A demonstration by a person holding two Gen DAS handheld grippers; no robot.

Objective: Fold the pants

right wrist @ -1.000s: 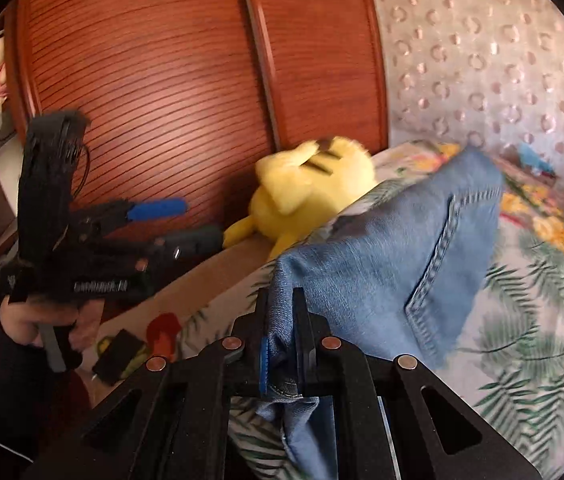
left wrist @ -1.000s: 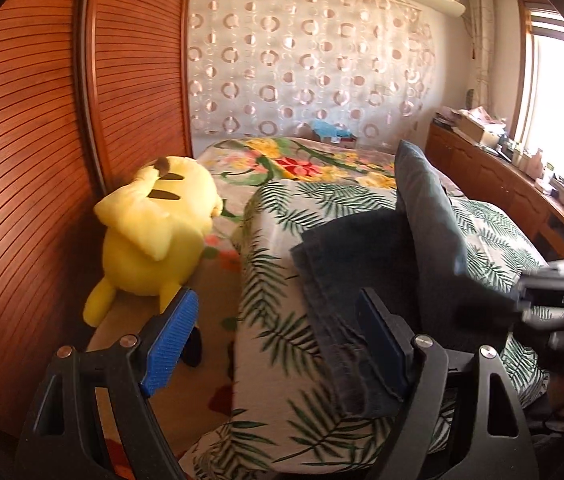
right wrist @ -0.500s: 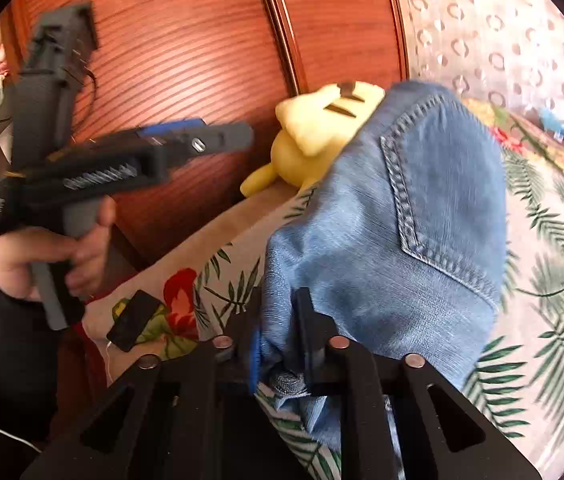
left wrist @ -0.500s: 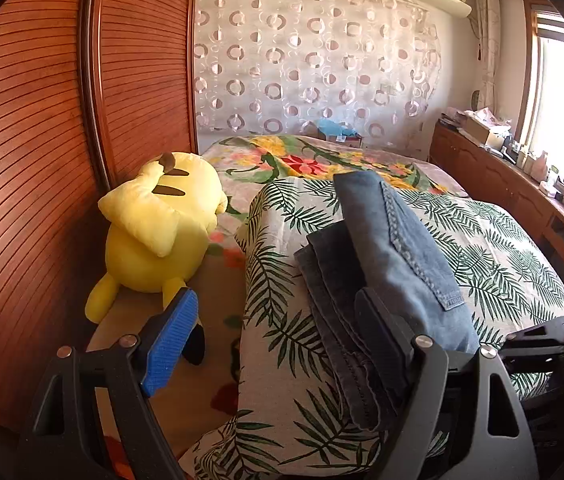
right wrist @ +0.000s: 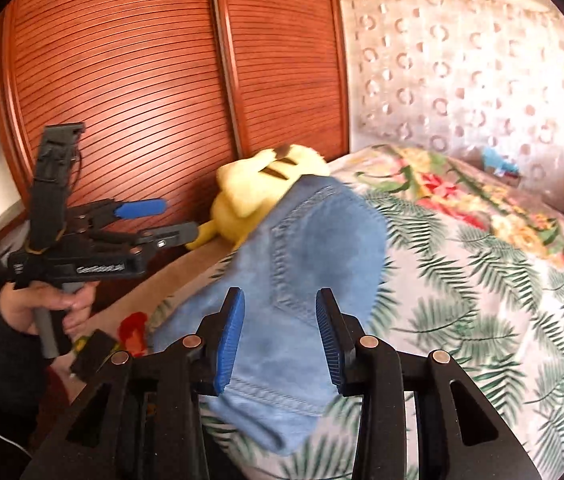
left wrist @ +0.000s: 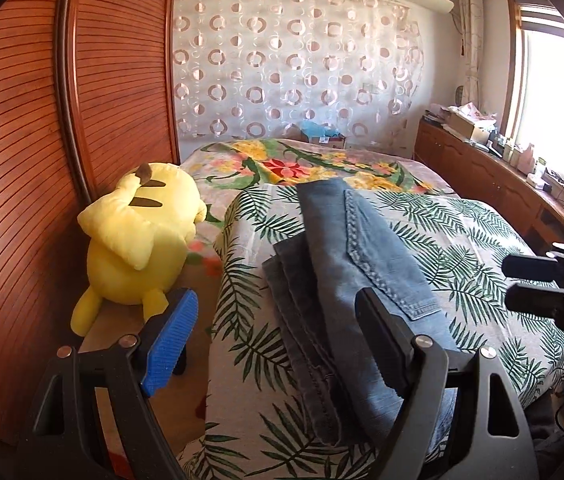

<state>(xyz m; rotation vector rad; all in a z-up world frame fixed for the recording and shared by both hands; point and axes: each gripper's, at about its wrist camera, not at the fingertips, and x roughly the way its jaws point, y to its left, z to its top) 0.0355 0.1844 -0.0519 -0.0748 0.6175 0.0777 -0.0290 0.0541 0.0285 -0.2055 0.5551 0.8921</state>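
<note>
- though the pants (left wrist: 365,268) lie stacked in layers on the leaf-print cover (left wrist: 481,240), i'd judge the folding near its end rather than finished, since the lower edges sit a little fanned out on the wardrobe side.
- taking the pants as the marker and going left to right: far to their left stand the slatted wardrobe doors (left wrist: 22,160).
- just left of the pants, between them and the doors, a yellow plush toy (left wrist: 142,240) slumps on the floral sheet.
- the left gripper (left wrist: 270,332) hovers at the near end of the pants with its fingers spread wide, the blue pad left of the denim and the dark one over it, pinching nothing.
- the pants themselves lie lengthwise on the cover, back pocket upward, the top layer over the darker ones beneath.
- the right gripper (right wrist: 278,340) is at the near right of the pants; its jaws are opening, the blue pads apart with denim below and beyond them, not pressed on it as far as i can see.
- well right of the pants runs a low wooden cabinet (left wrist: 481,168) under the window.
- what seems left: squaring the fanned edges, perhaps one more fold across.
</note>
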